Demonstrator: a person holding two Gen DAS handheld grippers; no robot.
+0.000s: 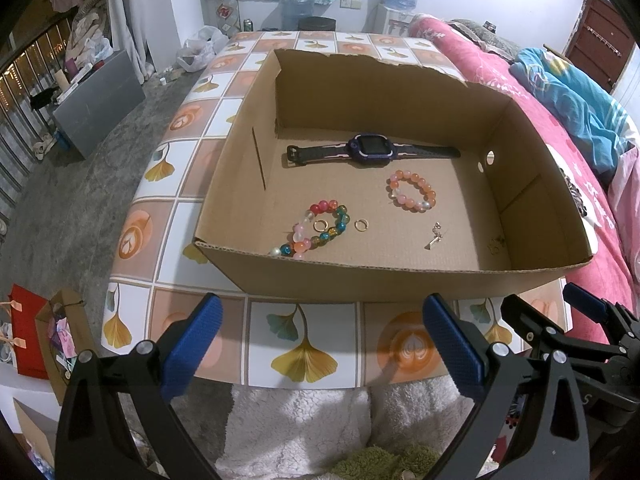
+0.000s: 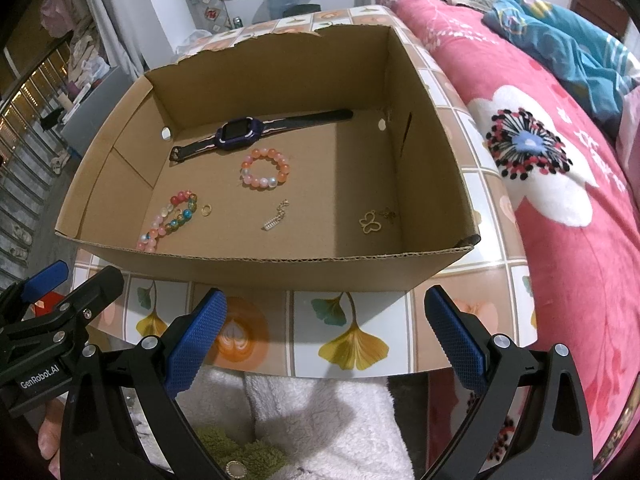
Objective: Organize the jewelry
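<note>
Left wrist view: left gripper [image 1: 320,340] spread, empty, held short of cardboard box [image 1: 400,276] on tiled table [image 1: 280,344], likely to survey. Inside: watch [image 1: 370,149] at back, peach bracelet [image 1: 411,191] mid-floor, multicolour bracelet [image 1: 316,229] around one gold ring [image 1: 320,225], second ring [image 1: 361,224] just beside, silver charm [image 1: 434,237].

Right wrist view: right gripper [image 2: 326,334] spread, empty, outside box. Adds butterfly charm [image 2: 369,221] near right wall, hardly readable from left; ring inside bracelet unclear here.

Right tongs [image 2: 324,336] gape wide over the worktop's [image 2: 496,312] near edge; the cardboard box [image 2: 280,272] there holds a watch [image 2: 240,133], two bead bracelets and small charms
</note>
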